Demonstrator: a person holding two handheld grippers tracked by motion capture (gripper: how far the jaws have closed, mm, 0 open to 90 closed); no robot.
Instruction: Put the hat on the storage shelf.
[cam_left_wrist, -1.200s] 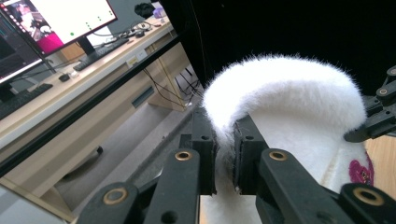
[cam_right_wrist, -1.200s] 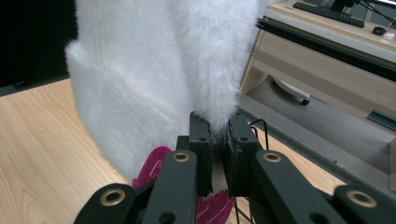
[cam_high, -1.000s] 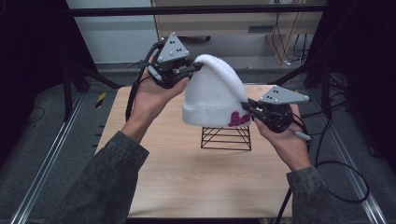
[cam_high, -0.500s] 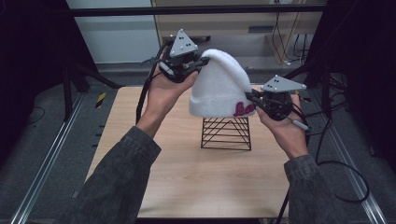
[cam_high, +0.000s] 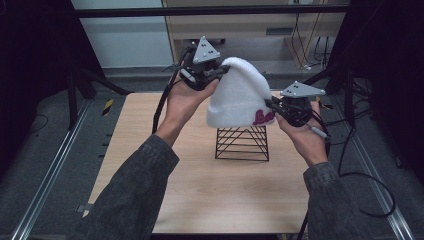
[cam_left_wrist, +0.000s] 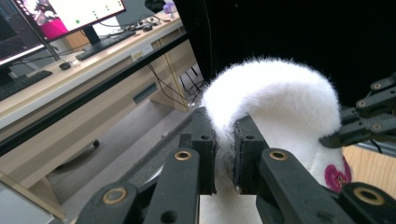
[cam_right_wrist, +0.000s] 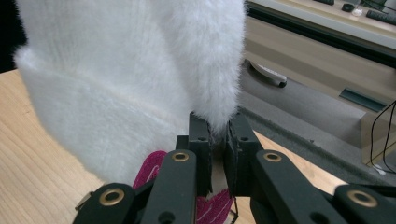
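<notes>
The left gripper (cam_high: 216, 75) pinched the white hat (cam_high: 239, 97) at centre frame. The right gripper (cam_high: 276, 108) pinched its brim above the wire stand (cam_high: 242, 144).

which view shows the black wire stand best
The high view: the black wire stand sits whole on the wooden table, just under the white hat held above it. The right gripper view gives a thin sliver of wire beside its jaws.
</notes>
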